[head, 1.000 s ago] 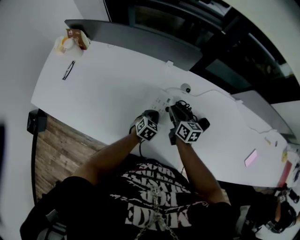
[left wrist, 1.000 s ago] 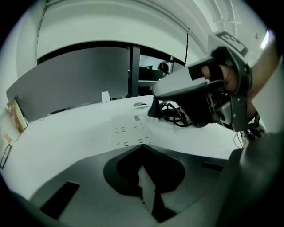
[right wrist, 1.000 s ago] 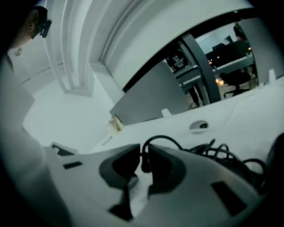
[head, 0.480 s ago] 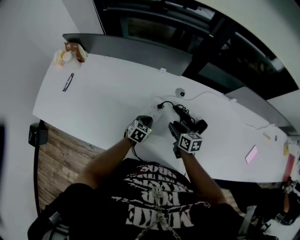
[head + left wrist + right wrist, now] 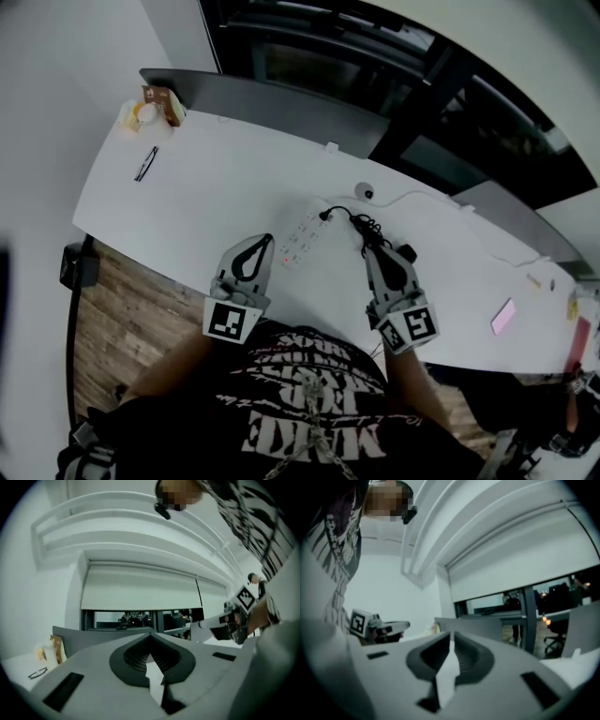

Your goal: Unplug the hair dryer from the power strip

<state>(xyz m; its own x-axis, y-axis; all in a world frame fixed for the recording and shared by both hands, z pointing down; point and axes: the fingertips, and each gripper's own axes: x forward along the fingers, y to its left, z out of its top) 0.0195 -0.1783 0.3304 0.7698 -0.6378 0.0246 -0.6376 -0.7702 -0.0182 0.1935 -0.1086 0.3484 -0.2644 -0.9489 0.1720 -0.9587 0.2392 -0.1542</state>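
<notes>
The white power strip (image 5: 302, 239) lies mid-table with a red light lit at its near end. A black plug (image 5: 325, 215) sits at its far end, and I cannot tell whether it is in a socket. Its cord coils right to the black hair dryer (image 5: 406, 253). My left gripper (image 5: 265, 239) (image 5: 151, 635) hangs above the table left of the strip, shut and empty. My right gripper (image 5: 373, 247) (image 5: 452, 635) is raised over the cord beside the dryer. Its jaws are closing, nearly together, with nothing between them. Both point level toward the windows.
A grey divider (image 5: 272, 94) lines the table's far edge. Glasses (image 5: 145, 162) and a snack packet (image 5: 155, 103) lie at the far left. A small round puck (image 5: 364, 192) with a white cable sits behind the strip, a pink note (image 5: 502, 317) at the right. Wood floor (image 5: 122, 300) shows left.
Both grippers have lifted off the table and drawn back toward the person, away from the strip and dryer. The plug and coiled cord now lie uncovered.
</notes>
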